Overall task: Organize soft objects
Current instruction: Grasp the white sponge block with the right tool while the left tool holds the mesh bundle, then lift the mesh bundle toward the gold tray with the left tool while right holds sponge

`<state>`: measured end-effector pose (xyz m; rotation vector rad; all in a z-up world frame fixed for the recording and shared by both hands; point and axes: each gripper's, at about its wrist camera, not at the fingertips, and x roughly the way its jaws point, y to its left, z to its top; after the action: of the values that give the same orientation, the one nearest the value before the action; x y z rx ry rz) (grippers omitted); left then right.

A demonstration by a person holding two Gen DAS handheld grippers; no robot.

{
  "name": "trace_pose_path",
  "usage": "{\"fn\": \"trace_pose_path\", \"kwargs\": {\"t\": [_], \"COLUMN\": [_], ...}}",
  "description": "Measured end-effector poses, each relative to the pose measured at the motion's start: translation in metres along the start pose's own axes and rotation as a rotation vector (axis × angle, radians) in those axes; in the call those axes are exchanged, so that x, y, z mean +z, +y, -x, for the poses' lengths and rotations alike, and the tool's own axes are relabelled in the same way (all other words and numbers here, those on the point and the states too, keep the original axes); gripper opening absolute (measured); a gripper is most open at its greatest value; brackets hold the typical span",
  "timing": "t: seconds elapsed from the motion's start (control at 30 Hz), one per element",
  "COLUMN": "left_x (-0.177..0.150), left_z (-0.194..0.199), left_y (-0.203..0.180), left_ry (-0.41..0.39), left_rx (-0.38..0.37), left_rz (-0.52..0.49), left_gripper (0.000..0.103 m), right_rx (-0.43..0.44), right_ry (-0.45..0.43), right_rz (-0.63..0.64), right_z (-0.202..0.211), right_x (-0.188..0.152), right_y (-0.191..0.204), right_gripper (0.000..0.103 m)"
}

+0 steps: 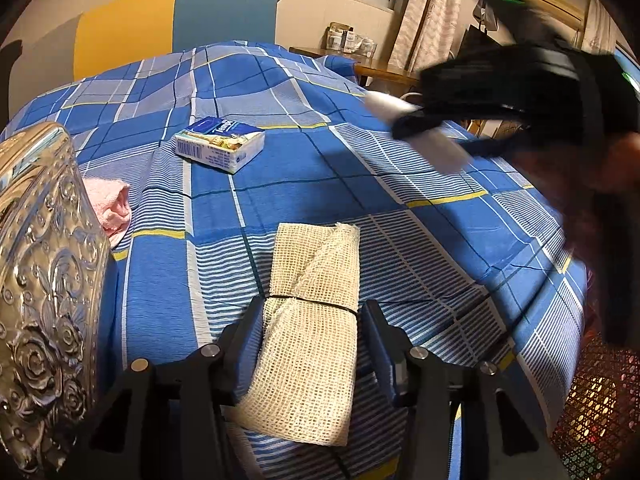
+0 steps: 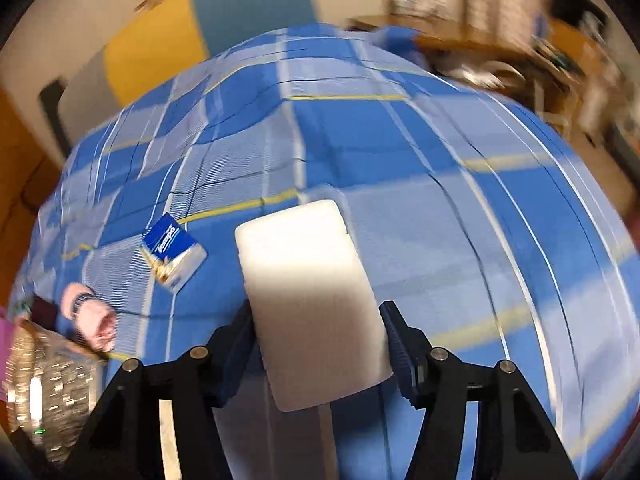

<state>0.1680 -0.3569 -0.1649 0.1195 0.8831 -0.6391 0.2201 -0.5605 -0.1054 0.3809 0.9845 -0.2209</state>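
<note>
From left to right: my left claw [image 1: 310,344] straddles the mesh cloth roll [image 1: 310,320] on the bed [image 1: 400,184], roll's long axis running along the fingers, jaws not quite pressing; my right claw [image 2: 316,344] grips a white sponge block [image 2: 312,300] likewise lengthwise (silver basket [image 1: 44,280] lies far left).

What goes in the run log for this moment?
left gripper: around mesh cloth roll | right gripper: holds white sponge | tissue pack: on bed

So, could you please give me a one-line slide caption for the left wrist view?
Left gripper straddles a tied mesh cloth roll on the checked bedspread, tissue pack beyond.
</note>
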Motion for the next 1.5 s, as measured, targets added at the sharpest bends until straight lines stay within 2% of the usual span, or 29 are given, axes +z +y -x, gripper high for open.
{"fn": "trace_pose_path", "kwargs": {"t": [0.2, 0.27, 0.33, 0.43, 0.57, 0.7, 0.97, 1.2, 1.5], "left_x": [0.005, 0.008, 0.01, 0.016, 0.025, 0.03, 0.03, 0.023, -0.009], "left_z": [0.002, 0.008, 0.019, 0.042, 0.067, 0.094, 0.157, 0.218, 0.27], "left_y": [-0.003, -0.005, -0.007, -0.013, -0.016, -0.009, 0.017, 0.066, 0.167], "left_ry": [0.025, 0.045, 0.032, -0.013, -0.054, -0.092, -0.183, -0.268, -0.296], "left_rx": [0.034, 0.025, -0.001, -0.029, -0.062, -0.077, -0.084, -0.055, 0.074], "left_rz": [-0.007, -0.018, -0.009, -0.008, 0.001, 0.021, 0.031, 0.081, 0.225], "left_gripper": [0.043, 0.042, 0.042, 0.042, 0.042, 0.042, 0.042, 0.042, 0.042], "right_rx": [0.079, 0.107, 0.094, 0.055, 0.052, 0.03, -0.071, -0.095, -0.093], "right_ry": [-0.029, -0.022, -0.053, -0.079, -0.074, -0.085, -0.139, -0.191, -0.212], "right_rz": [-0.253, -0.293, -0.3, -0.277, -0.218, -0.143, -0.003, 0.098, 0.166], "right_z": [0.029, 0.03, 0.033, 0.035, 0.033, 0.034, 0.041, 0.046, 0.044], "right_x": [-0.055, -0.059, -0.056, -0.053, -0.053, -0.054, -0.059, -0.063, -0.067], "right_y": [-0.024, -0.031, -0.037, -0.036, -0.023, -0.011, 0.013, 0.037, 0.052], "right_gripper": [0.062, 0.062, 0.062, 0.062, 0.062, 0.062, 0.062, 0.062, 0.062]}}
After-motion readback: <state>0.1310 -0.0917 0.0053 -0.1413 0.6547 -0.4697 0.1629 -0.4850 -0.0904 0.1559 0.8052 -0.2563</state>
